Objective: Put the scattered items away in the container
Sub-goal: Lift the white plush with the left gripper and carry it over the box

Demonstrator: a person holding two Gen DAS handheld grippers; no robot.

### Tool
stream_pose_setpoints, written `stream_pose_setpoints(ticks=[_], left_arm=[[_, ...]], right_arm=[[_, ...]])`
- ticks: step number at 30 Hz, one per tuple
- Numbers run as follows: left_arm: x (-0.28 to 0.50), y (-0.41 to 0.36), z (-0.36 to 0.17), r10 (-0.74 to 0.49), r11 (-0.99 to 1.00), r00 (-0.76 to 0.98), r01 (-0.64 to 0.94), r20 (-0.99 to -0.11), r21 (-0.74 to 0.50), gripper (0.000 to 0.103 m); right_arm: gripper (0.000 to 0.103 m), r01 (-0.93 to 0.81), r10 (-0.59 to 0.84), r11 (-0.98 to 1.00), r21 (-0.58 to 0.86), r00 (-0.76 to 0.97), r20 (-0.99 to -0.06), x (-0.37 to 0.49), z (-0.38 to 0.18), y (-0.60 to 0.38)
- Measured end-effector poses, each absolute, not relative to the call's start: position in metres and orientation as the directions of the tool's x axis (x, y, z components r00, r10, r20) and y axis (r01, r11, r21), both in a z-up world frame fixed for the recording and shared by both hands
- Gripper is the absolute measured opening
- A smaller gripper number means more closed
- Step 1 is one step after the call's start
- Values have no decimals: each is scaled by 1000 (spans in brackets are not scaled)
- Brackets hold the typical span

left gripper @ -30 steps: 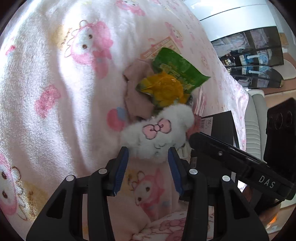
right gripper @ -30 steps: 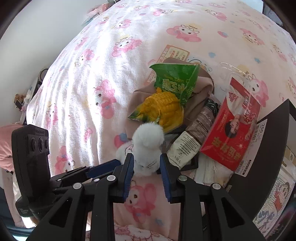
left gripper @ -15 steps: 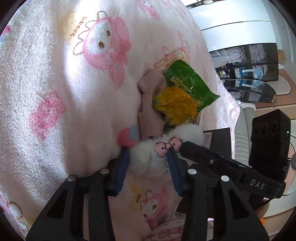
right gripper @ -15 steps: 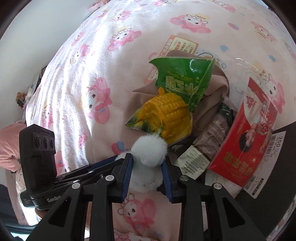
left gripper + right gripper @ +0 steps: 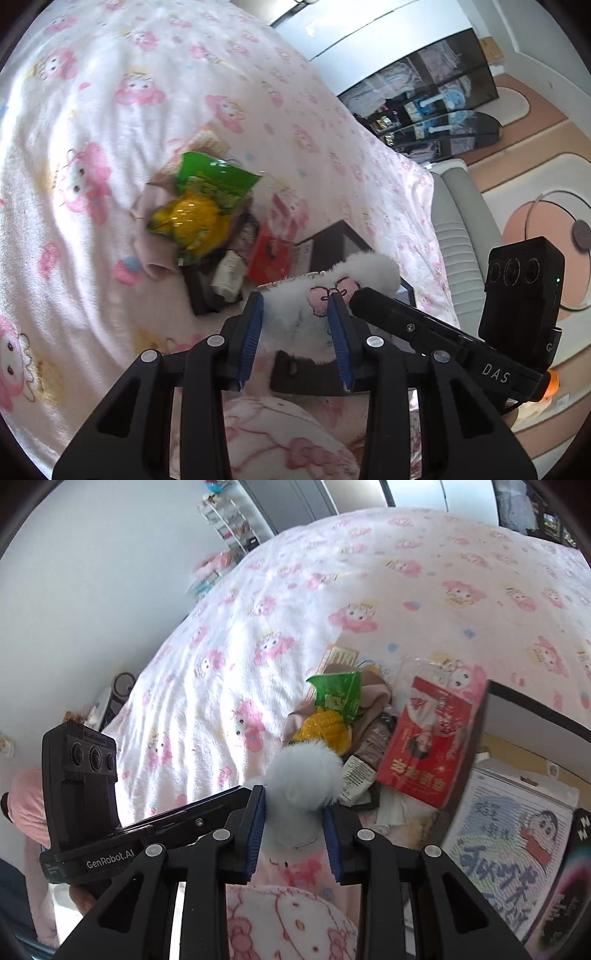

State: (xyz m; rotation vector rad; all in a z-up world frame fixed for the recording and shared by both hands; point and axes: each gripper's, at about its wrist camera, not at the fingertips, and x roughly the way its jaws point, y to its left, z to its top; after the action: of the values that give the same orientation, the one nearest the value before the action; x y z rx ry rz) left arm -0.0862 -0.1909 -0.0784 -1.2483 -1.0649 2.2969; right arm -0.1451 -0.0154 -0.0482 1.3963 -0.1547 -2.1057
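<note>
From my left wrist camera, my left tool (image 5: 295,314) pinches the fluffy white plush toy with a pink embroidered bow (image 5: 332,284) — its blue pads press into the fur on both sides, and the toy looks clear of the pink cartoon-print blanket on the bed (image 5: 110,110). The dark open box (image 5: 351,240) lies straight ahead and slightly right of the toy, its near corner just beyond the fur. To the left of the box sits the rest of the pile: the green-and-yellow corn snack bag (image 5: 199,206), a red packet (image 5: 271,251) and a beige cloth (image 5: 147,221) underneath. My right tool's black finger comes in from the right and meets the toy at its right flank.

From my right wrist camera, my right tool (image 5: 295,808) also grips the white plush toy (image 5: 303,775), pads closed against its rounded end. Here the box's dark wall (image 5: 476,746) stands to the right, past the red packet (image 5: 428,746) that leans on it; the corn bag (image 5: 332,712) is directly ahead. So the toy's long axis runs across between my two tools, and I judge the carry goes rightward — the right tool is nearer the box.
</note>
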Motion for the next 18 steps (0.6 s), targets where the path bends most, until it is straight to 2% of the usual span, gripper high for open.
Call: stream_pose_setpoints(ticks=[4, 8, 12, 16, 18], left_arm=[[-93, -124, -47, 594, -732, -523, -37, -611, -680, 35], [-107, -52, -38, 617, -766, -437, -146, -654, -626, 35], [-124, 23, -39, 701, -712, -307, -265, -644, -650, 35], [-139, 83, -59, 669, -738, -197, -293, -717, -608, 35], [-144, 93, -74, 612, -784, -189, -271, -768, -558, 35]], right_arm=[[26, 348, -550, -828, 441, -345, -761, -120, -31, 36], [26, 274, -489, -871, 407, -418, -765, -99, -31, 94], [26, 181, -450, -893, 413, -426, -785, -84, -47, 151], [26, 86, -448, -884, 460, -444, -776, -80, -63, 196], [26, 22, -403, -897, 441, -446, -799, -80, -70, 214]])
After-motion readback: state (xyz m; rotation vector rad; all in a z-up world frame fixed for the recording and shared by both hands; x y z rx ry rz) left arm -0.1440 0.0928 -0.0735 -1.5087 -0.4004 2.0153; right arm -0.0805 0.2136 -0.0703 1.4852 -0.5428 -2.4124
